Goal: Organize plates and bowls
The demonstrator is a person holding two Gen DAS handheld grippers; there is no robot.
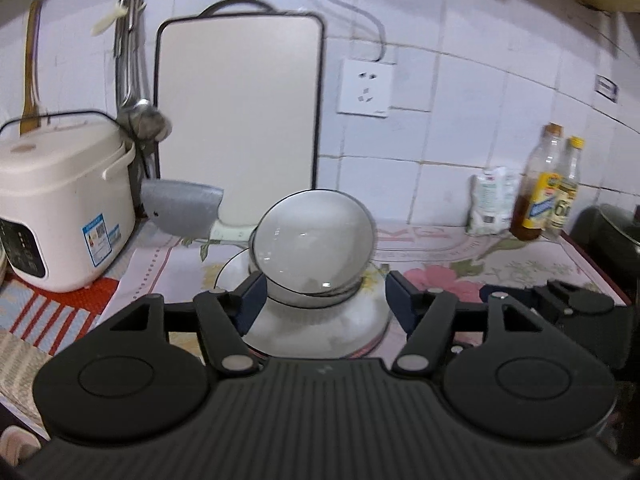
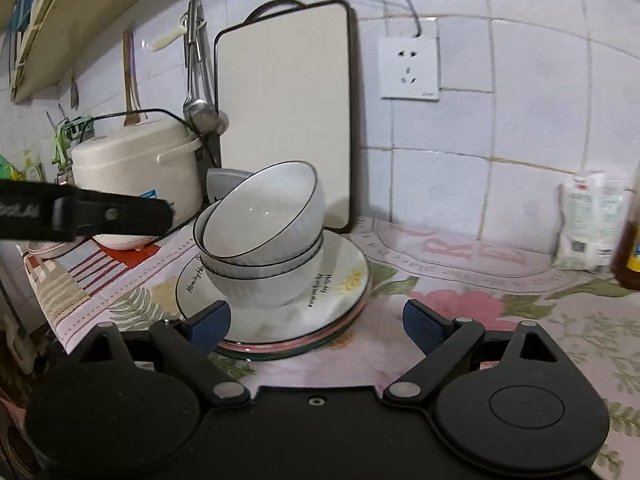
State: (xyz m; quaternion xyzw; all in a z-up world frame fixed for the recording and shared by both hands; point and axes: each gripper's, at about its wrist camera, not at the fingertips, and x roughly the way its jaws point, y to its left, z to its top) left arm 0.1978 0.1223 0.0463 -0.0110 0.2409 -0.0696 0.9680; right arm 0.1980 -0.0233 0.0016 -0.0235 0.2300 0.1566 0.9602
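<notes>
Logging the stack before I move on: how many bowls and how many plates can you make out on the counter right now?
Bowls: 3, nested and tilted, the top bowl sitting crooked in the ones below.
Plates: 3 told by rim edges, white top plate, pink and green rims under it; more could be hidden.
Total: 6

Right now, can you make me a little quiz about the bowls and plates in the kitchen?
1. True or false: the top bowl sits tilted.
2. What do the bowls rest on? A) the plate stack B) the rice cooker C) the cutting board
3. Fill in: both the left gripper and the right gripper are ____.

Key: 1 true; 2 A; 3 open.
</notes>
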